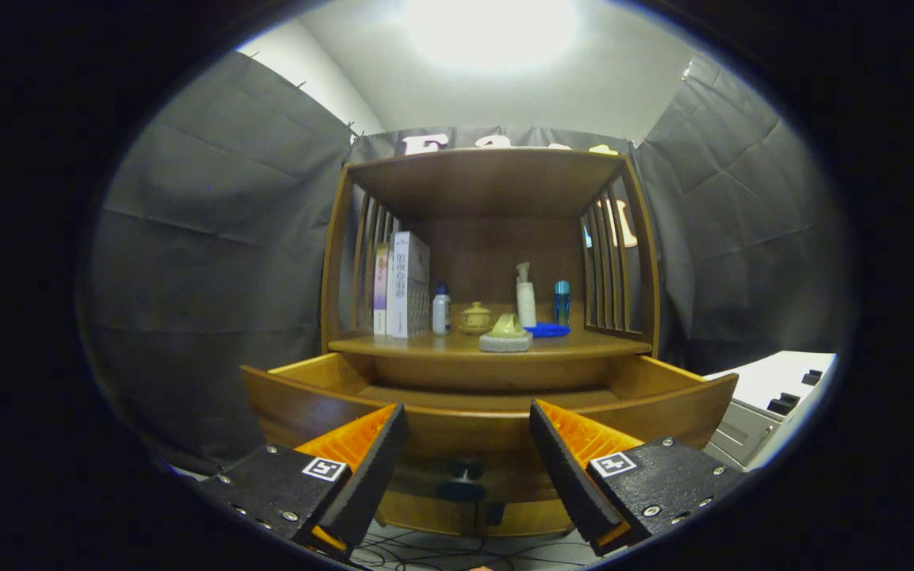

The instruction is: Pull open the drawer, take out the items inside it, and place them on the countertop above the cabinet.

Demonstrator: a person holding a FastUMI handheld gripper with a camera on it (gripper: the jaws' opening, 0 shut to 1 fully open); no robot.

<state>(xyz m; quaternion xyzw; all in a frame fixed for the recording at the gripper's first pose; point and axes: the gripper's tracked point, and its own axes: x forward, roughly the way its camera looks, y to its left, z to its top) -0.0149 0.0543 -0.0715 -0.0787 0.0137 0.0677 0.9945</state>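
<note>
Here the tool hangs with its fingers spread wide and nothing between them, level with the front panel of the wooden drawer. The drawer stands pulled out from the cabinet, its curved front just ahead of the fingertips and its round knob below and between them. What the drawer holds cannot be made out: the front panel rises across the line of sight, and only bare boards show at the back of it and along the side walls.

On the counter above the drawer sit several things: a pair of upright boxes at the left, a small white bottle, a little lidded yellow pot, a white pump bottle, a blue tube, a flat blue piece, and near the front edge a pale green item on a grey round base. Whether any of these came from the drawer I cannot tell.

As a judgement, anything left inside is likely small and light like these; a bottle would be stiff and slippery, best pinched across its body, while a ceramic pot would be fragile and want a gentle squeeze. The tool would need to rise over the front panel to look in.
</note>
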